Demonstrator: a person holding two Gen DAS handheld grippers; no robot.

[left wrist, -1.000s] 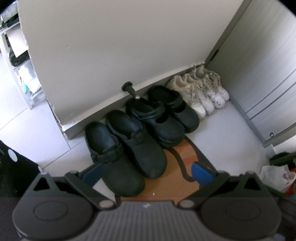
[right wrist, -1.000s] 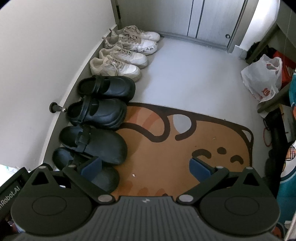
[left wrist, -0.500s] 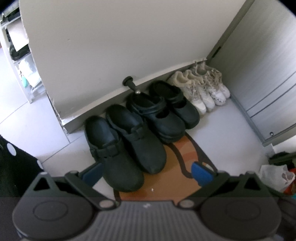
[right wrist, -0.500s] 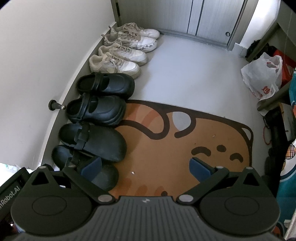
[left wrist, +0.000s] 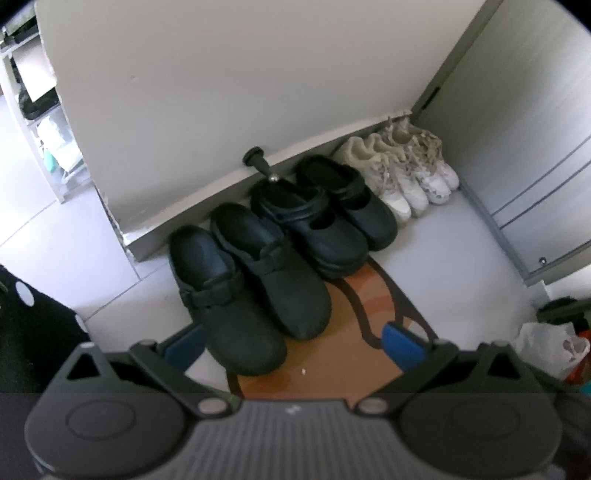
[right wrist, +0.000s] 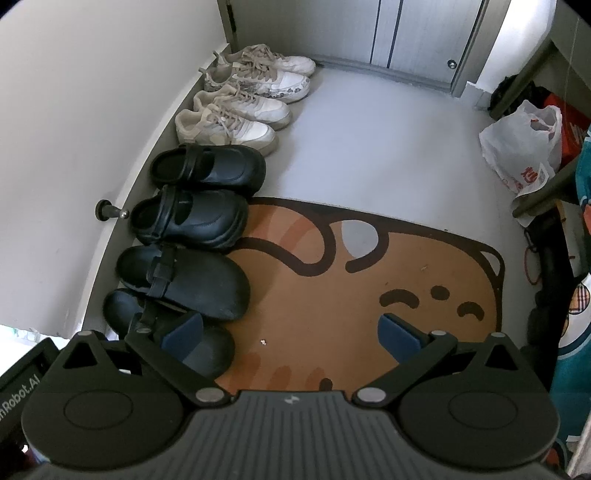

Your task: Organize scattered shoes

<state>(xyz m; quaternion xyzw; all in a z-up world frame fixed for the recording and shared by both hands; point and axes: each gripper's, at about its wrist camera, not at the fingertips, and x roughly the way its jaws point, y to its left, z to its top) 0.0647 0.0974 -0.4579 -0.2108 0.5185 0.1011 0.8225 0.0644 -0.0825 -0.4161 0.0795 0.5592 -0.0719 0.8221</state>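
Eight shoes — four black rubber clogs (right wrist: pixel 192 236), four laced white sneakers (right wrist: pixel 243 96) — line the left wall, clearing the floor; left gripper (left wrist: pixel 291 341) and right gripper (right wrist: pixel 290 332) gape wide, empty.

**Shoes in a row along the wall**

Eight shoes stand side by side in one row, heels to the wall (right wrist: pixel 74 110). The four sneakers (right wrist: pixel 240 99) occupy the far end, next to the door (right wrist: pixel 406 33); the four clogs (right wrist: pixel 199 214) fill the near end. A doorstop (right wrist: pixel 109 212) projects from the wall behind the second clog from the sneakers. The toes of the three nearer clogs rest on the edge of the mat (right wrist: pixel 351 288), which lies on the floor (right wrist: pixel 369 155) before the row. A bag (right wrist: pixel 524 147) sits at the far right, well apart from the shoes.
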